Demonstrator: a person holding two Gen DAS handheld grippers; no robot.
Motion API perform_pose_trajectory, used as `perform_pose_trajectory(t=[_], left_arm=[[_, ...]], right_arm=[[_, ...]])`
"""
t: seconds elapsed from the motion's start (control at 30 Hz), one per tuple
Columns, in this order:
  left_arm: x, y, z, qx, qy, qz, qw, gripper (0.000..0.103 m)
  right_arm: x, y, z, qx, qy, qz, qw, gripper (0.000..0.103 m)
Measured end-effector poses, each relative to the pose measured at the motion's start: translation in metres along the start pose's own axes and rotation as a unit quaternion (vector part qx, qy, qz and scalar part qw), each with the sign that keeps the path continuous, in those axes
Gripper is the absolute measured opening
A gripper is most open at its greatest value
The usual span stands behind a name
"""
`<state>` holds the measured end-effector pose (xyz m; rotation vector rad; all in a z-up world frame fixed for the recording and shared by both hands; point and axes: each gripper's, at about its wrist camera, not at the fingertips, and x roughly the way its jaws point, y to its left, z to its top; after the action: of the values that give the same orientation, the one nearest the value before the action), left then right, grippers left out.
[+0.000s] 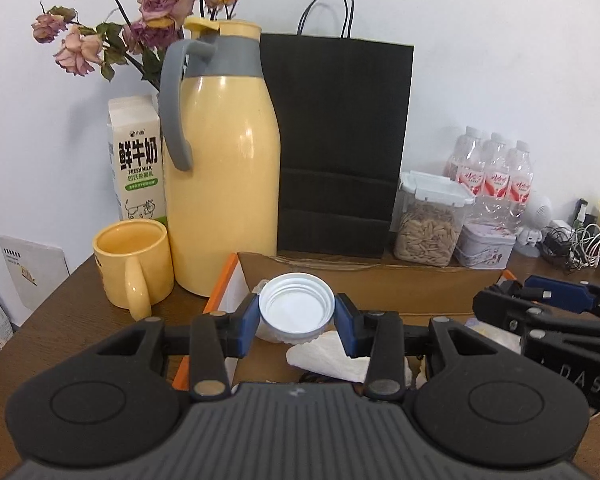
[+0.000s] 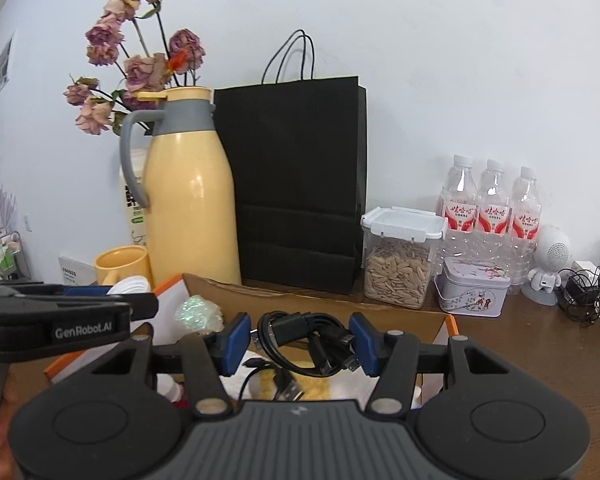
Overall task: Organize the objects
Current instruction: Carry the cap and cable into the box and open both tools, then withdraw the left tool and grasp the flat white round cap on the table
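Observation:
In the left wrist view my left gripper (image 1: 297, 322) is shut on a small white plastic jar (image 1: 297, 306), its open mouth facing the camera, held above an open cardboard box (image 1: 380, 292). In the right wrist view my right gripper (image 2: 302, 342) is shut on a bundle of black cables (image 2: 308, 340), with loose plug ends hanging down over the same cardboard box (image 2: 300, 304). The left gripper (image 2: 112, 294) shows at the left edge there, the white jar (image 2: 130, 285) between its fingers. The right gripper (image 1: 548, 294) shows at the right edge of the left wrist view.
Behind the box stand a yellow thermos jug (image 1: 220, 160), a yellow mug (image 1: 134, 264), a milk carton (image 1: 136, 164), a black paper bag (image 1: 340, 148), a seed container (image 1: 428, 220), a tin (image 1: 486, 246) and water bottles (image 1: 496, 172). White tissue (image 1: 328, 356) lies in the box. Tangled cords (image 2: 588, 292) lie far right.

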<state>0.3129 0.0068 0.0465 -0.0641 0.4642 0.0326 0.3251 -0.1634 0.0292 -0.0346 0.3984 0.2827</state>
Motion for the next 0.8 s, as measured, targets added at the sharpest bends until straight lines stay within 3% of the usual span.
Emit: perform_pose_trajectory(t=[0.23, 0.3, 0.37, 0.5, 0.53, 0.8], left_arm=[[0.009, -0.001, -0.005, 0.008, 0.006, 0.01, 0.9999, 0.043], [0.008, 0.0, -0.005, 0.011, 0.002, 0.013, 0.9999, 0.055], [0.005, 0.001, -0.005, 0.009, -0.007, 0.019, 0.9998, 0.083], [-0.002, 0.002, -0.004, 0.013, -0.022, 0.028, 0.9993, 0.103], [-0.004, 0.003, -0.003, 0.012, -0.025, 0.03, 0.9992, 0.103], [-0.008, 0.004, -0.002, 0.008, -0.027, 0.029, 0.9992, 0.103]], right_arm=[[0.013, -0.013, -0.009, 0.012, 0.024, 0.007, 1.0, 0.055], [0.012, -0.015, -0.011, 0.014, 0.027, 0.008, 1.0, 0.06], [0.009, -0.017, -0.012, 0.017, 0.024, 0.006, 1.0, 0.078], [0.003, -0.021, -0.011, 0.022, 0.02, 0.0, 1.0, 0.095], [0.002, -0.022, -0.011, 0.026, 0.02, -0.001, 0.999, 0.103], [-0.002, -0.024, -0.01, 0.028, 0.02, -0.003, 0.999, 0.103]])
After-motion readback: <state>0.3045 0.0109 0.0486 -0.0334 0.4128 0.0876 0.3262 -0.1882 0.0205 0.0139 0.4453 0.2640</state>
